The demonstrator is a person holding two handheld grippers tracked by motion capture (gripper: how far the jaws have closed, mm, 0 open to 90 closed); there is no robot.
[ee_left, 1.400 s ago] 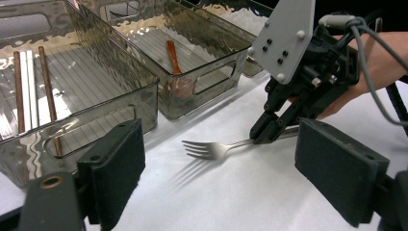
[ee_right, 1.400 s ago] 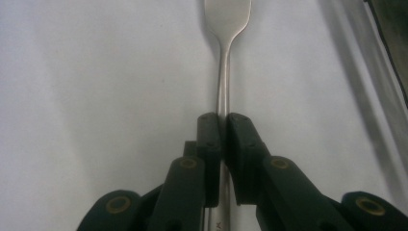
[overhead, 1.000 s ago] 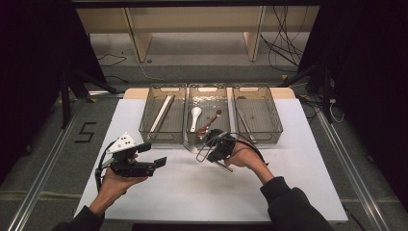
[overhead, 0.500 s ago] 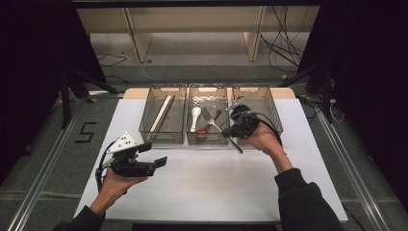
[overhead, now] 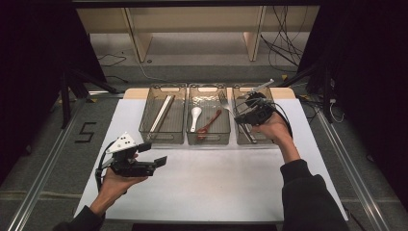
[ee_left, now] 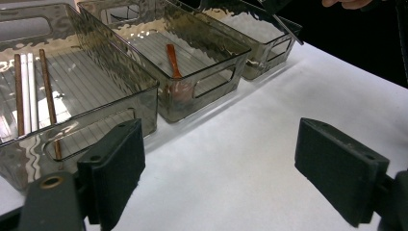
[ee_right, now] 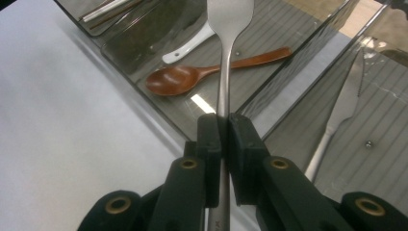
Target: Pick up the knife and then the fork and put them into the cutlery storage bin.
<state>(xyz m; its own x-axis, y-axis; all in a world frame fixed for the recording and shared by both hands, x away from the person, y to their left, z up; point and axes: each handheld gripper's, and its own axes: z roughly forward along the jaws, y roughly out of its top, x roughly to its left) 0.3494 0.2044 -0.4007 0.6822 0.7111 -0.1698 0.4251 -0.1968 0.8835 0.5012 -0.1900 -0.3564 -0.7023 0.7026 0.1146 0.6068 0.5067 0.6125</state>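
The right hand-held gripper [overhead: 242, 114] is clamped tight on the handle of a metal fork [ee_right: 224, 72]; its jaws are closed as far as they go, with only the handle between the pads. The fork is held in the air over the wall between the middle tray [overhead: 208, 138] and the right tray [overhead: 239, 91], near the counter's [overhead: 211, 187] far edge.

A knife [ee_right: 337, 120] lies in the right tray. The middle tray holds a wooden spoon [ee_right: 202, 74] and a white spoon [overhead: 194, 117]. Chopsticks [ee_left: 29, 91] lie in the left tray [overhead: 159, 137].

The left hand-held gripper [overhead: 153, 154] is over the counter's near left part, jaws wide apart and holding nothing.
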